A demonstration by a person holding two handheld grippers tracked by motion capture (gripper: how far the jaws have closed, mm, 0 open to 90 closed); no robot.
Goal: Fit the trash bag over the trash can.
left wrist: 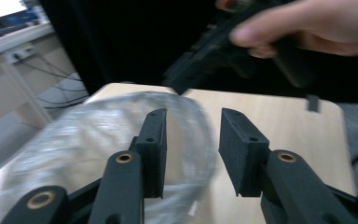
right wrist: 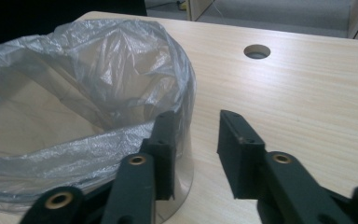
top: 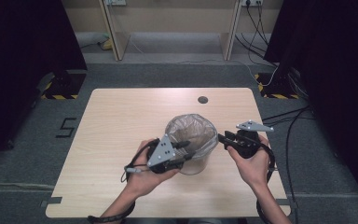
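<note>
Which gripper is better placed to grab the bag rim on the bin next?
Left, probably. The left gripper is open right at the bag rim on the bin. The right gripper, also open, sits just outside the wall.

Bin (top: pixel 193 163): small, clear, upright near the table's front middle. Thin plastic liner (top: pixel 191 130) inside, crinkled, folded out over the rim, mouth open.

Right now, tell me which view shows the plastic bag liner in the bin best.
The right gripper view: the liner is sharp there, with its wrinkles and its fold over the bin's rim plain. The left gripper view shows it blurred behind the left claw. The high view shows it small, from above.
</note>
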